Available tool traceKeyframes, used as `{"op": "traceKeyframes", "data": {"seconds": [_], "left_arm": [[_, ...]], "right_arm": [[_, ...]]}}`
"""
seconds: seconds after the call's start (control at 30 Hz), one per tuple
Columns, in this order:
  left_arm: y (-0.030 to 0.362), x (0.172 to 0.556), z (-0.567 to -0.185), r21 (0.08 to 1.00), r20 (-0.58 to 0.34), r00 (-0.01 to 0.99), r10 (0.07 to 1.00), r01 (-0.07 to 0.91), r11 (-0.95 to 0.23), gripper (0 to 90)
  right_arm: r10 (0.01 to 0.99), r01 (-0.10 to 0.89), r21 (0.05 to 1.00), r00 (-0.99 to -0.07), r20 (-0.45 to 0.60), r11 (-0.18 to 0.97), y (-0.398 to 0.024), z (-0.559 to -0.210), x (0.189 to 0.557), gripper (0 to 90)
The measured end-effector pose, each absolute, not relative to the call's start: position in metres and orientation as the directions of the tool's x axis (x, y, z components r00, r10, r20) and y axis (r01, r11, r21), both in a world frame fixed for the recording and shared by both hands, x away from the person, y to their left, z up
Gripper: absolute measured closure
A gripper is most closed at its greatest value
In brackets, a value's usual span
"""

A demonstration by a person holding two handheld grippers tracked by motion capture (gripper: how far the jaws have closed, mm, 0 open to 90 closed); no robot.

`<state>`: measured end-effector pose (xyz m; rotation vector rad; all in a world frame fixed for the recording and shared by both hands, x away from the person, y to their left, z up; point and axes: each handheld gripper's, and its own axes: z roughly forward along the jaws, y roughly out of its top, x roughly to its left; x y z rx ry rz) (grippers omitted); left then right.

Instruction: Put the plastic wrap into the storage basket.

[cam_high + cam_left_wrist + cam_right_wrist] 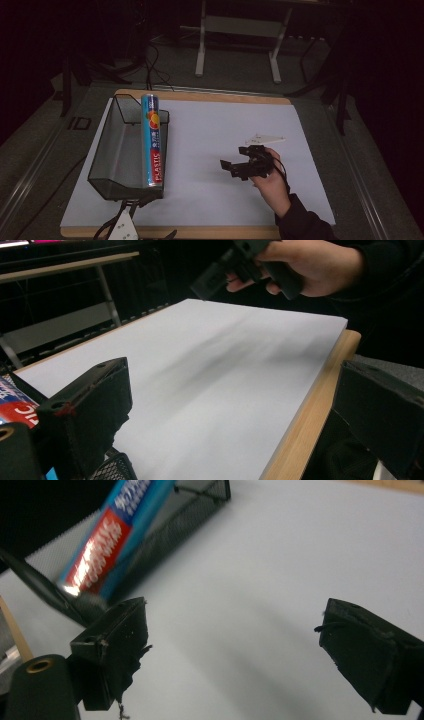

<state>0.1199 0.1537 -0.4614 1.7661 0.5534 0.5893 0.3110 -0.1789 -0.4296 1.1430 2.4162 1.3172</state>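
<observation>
While the right gripper [234, 161] hovers over the right half of the counter [210, 140], held in a hand [272, 185] that comes in from the near edge, its jaws stand wide apart with nothing between them; in the right gripper view only the bare white sheet shows in the gap between its two black pads. That gripper points toward the counter's left side, where a black mesh basket [112, 145] stands along the left edge. A long blue tube [152, 140] with a red band and white lettering lies on the basket's right-hand rim, stretched from the far end of the basket to its near end, well apart from the right gripper. In the right gripper view the tube [107, 535] and the basket's mesh wall [175, 520] show at the upper left, beyond the left pad. The left gripper [131, 222] sits at the near edge of the counter, just beside the near end of the basket, with its cable trailing off the edge. In the left gripper view its jaws are also spread, empty, with the white sheet and the wooden near edge of the counter between them, and the other hand [305, 267] with its gripper shows farther off at the top. A pale three-cornered plate [265, 139] lies flat on the sheet just beyond the right gripper.
</observation>
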Motion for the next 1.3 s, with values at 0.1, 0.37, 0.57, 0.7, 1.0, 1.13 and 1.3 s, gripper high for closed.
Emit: {"op": "traceKeyframes", "data": {"seconds": [0.1,0.37,0.57,0.7,1.0,1.13,1.3], "left_arm": [[0.153,0.12,-0.461,0.965,0.111,0.765,0.634,0.07,-0.253,3.2],[0.153,0.12,-0.462,0.964,0.111,0.765,0.635,0.072,-0.255,3.2],[0.152,0.119,-0.461,0.964,0.113,0.763,0.636,0.07,-0.255,3.2],[0.153,0.119,-0.461,0.965,0.115,0.763,0.636,0.067,-0.255,3.2],[0.152,0.119,-0.462,0.964,0.113,0.762,0.638,0.073,-0.257,3.2],[0.152,0.119,-0.462,0.963,0.116,0.76,0.64,0.071,-0.259,3.2],[0.154,0.119,-0.461,0.964,0.118,0.756,0.644,0.068,-0.255,3.2]], "right_arm": [[0.693,0.559,0.765,-0.689,0.213,0.32,-0.189,-0.434,0.305,11.9],[0.705,0.549,0.775,-0.681,0.197,0.313,-0.213,-0.441,0.286,13.0],[0.712,0.553,0.779,-0.671,0.206,0.296,-0.229,-0.445,0.276,12.8],[0.716,0.549,0.779,-0.671,0.194,0.303,-0.237,-0.451,0.268,12.8],[0.717,0.53,0.781,-0.679,0.156,0.332,-0.247,-0.468,0.257,12.8],[0.714,0.513,0.778,-0.689,0.122,0.362,-0.245,-0.471,0.258,12.8],[0.707,0.497,0.792,-0.697,0.121,0.354,-0.248,-0.473,0.26,12.8]]}}
